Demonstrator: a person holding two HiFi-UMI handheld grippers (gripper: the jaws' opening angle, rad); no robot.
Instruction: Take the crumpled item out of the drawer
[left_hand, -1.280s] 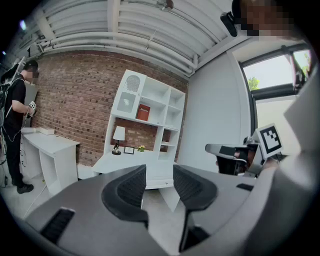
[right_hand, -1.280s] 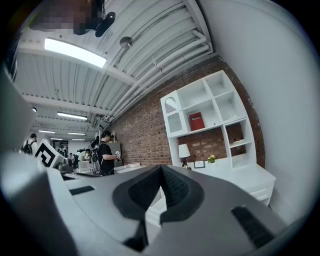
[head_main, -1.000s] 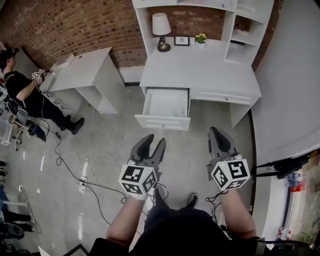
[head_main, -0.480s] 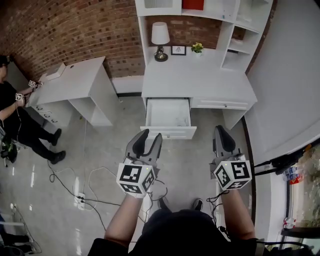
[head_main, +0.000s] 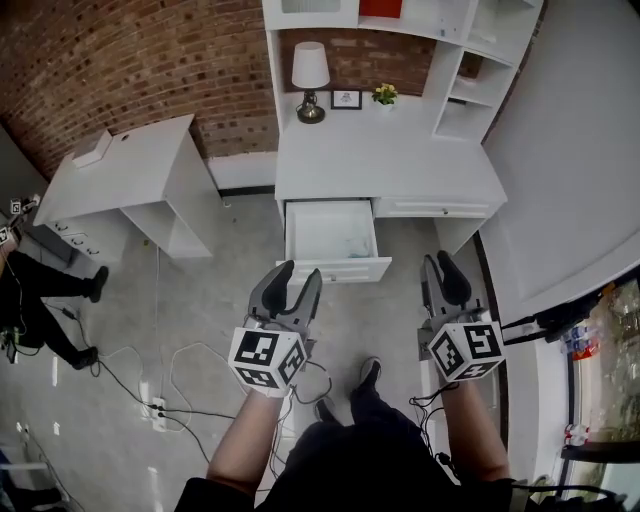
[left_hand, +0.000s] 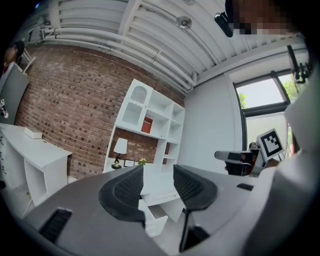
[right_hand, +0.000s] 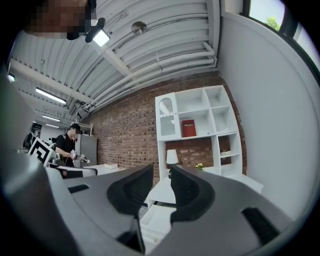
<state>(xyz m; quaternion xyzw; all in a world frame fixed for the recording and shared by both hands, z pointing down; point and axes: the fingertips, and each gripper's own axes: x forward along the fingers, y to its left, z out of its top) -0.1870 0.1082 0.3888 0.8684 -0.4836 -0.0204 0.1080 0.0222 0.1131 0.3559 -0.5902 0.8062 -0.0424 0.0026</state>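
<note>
The white desk (head_main: 400, 160) has its left drawer (head_main: 330, 268) pulled out. A faint pale crumpled item (head_main: 353, 243) lies in the drawer's right half, too small to make out. My left gripper (head_main: 299, 273) is held level just short of the drawer front. It is open, and nothing sits between its ribbed pads (left_hand: 129, 188). My right gripper (head_main: 438, 262) is level further right, in front of the shut drawer (head_main: 432, 208). Its jaws have just been opening and stand apart around nothing. In the right gripper view the drawer (right_hand: 159, 217) shows through the gap.
A lamp (head_main: 308, 72), a small picture frame (head_main: 346, 99) and a potted plant (head_main: 384, 94) stand at the desk's back. A second white desk (head_main: 120, 172) is at left. Cables and a power strip (head_main: 155, 408) lie on the floor. A person (head_main: 40, 290) is at the left edge.
Both grippers have come closer to the desk, and the open drawer is now just ahead of the left one. The right jaws have parted. The person at left has slid toward the frame's edge.
</note>
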